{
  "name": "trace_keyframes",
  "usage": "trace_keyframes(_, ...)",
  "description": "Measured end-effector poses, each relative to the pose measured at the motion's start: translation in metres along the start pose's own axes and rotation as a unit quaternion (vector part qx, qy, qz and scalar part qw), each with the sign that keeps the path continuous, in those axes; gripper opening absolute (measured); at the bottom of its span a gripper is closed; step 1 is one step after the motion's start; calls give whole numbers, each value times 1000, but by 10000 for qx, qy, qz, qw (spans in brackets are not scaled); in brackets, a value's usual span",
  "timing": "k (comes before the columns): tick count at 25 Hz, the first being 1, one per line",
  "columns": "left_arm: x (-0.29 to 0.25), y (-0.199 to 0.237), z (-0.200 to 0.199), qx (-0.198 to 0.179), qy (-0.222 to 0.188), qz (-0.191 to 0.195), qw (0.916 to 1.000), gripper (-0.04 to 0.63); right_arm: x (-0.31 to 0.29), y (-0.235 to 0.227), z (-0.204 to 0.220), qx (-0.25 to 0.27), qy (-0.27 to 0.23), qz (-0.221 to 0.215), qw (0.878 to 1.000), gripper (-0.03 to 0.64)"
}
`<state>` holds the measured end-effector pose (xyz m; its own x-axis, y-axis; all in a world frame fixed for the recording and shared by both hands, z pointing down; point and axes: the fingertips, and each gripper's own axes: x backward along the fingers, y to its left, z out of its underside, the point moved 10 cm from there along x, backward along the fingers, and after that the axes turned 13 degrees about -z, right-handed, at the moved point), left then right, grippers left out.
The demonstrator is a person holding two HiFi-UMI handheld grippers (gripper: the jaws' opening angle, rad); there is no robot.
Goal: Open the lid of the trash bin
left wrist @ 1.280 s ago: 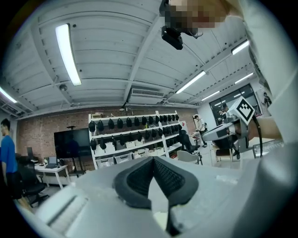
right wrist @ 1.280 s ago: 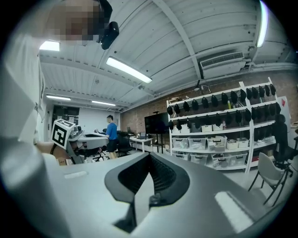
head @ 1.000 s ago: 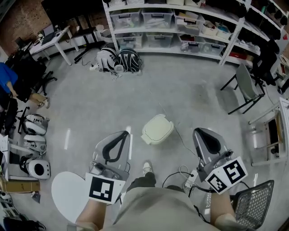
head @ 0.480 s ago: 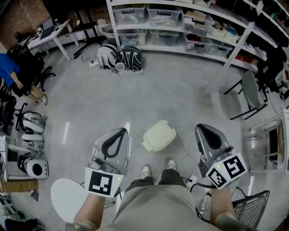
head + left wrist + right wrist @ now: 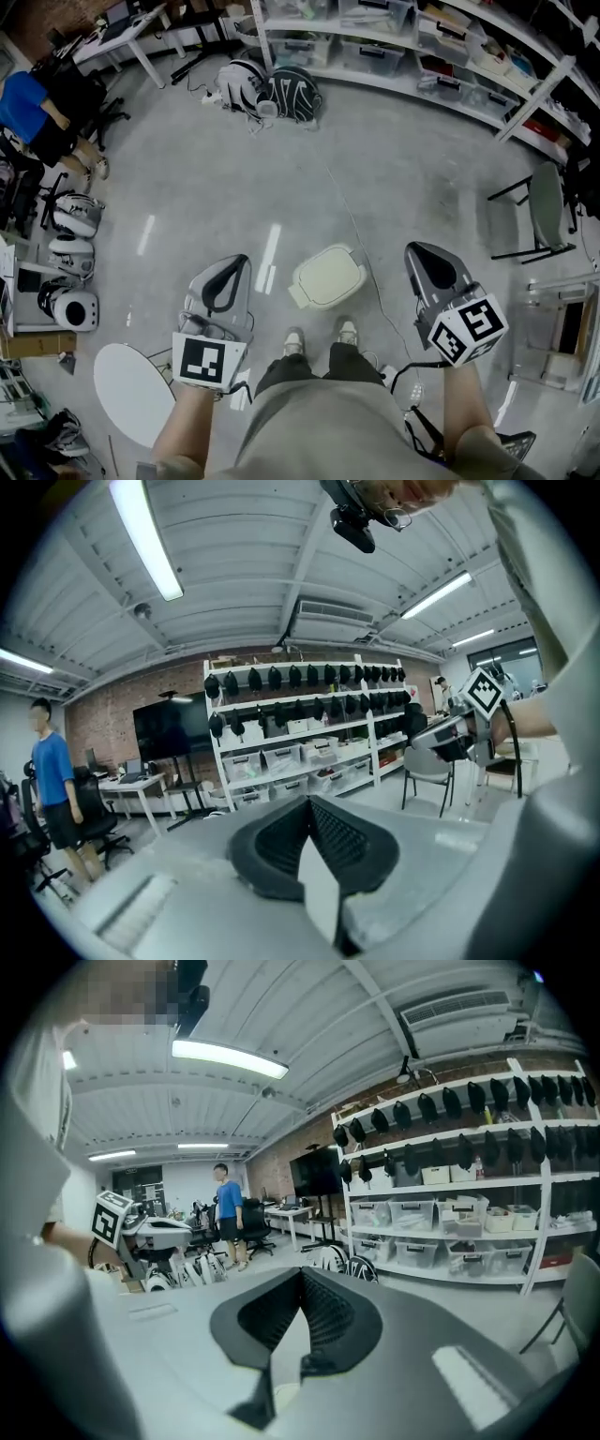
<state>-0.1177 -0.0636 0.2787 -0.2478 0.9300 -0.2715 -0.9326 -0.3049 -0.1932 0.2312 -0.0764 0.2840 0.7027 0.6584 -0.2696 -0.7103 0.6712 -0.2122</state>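
The trash bin is a small cream box on the grey floor, its lid down, just ahead of my shoes. My left gripper hovers left of the bin and well above it, jaws shut on nothing. On the bin's right, at a similar height, my right gripper is also shut and empty. In the left gripper view the left gripper points level across the room; the bin is hidden there. In the right gripper view the right gripper likewise faces the shelves, with no bin in sight.
A cable runs over the floor past the bin's right side. Shelves with storage boxes line the far wall, with bags on the floor before them. A chair stands at right, a white round tabletop at lower left.
I have stepped forward: the bin now lies closer to my feet, between the two grippers. Both grippers stay shut and keep their places in the view.
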Motion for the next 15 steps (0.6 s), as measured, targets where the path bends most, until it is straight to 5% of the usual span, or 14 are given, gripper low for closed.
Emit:
trace_keyframes(6,-48,-13,39,173,309,-287,9990,2,-49,-75,54,-199,676,-371,9968,3)
trace_keyframes(15,-98,-23,142,250,1031,-267,9940,2,-124,-138,196,-707,1716,-451,9816,3)
